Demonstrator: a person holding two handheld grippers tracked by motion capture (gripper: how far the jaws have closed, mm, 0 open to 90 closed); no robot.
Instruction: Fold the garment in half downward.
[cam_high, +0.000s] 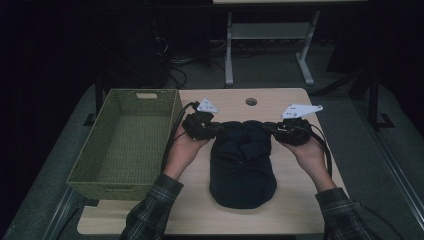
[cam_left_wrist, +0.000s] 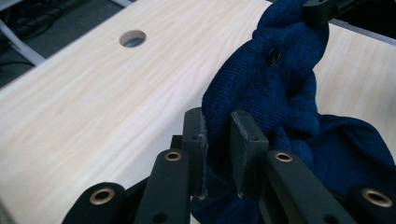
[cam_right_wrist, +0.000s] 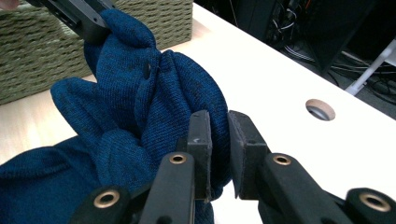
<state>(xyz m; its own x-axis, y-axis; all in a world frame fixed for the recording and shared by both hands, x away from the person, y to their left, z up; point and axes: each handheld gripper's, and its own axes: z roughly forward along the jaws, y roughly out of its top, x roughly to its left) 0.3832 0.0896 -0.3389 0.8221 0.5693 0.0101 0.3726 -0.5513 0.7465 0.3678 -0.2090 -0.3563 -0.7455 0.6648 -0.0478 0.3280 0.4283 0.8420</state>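
garment: dark blue knitted garment (cam_high: 243, 165) lies on my wooden table (cam_high: 295, 205), its far edge lifted between both grippers.
left gripper (cam_high: 216, 128): my jaws clamp a fold of the knit at its far left corner; fabric fills the gap in the left gripper view (cam_left_wrist: 217, 140).
right gripper (cam_high: 270, 128): jaws pinch the far right corner (cam_right_wrist: 219, 140), cloth bunched between them.
basket: green woven basket (cam_high: 120, 145) sits just left of the garment.
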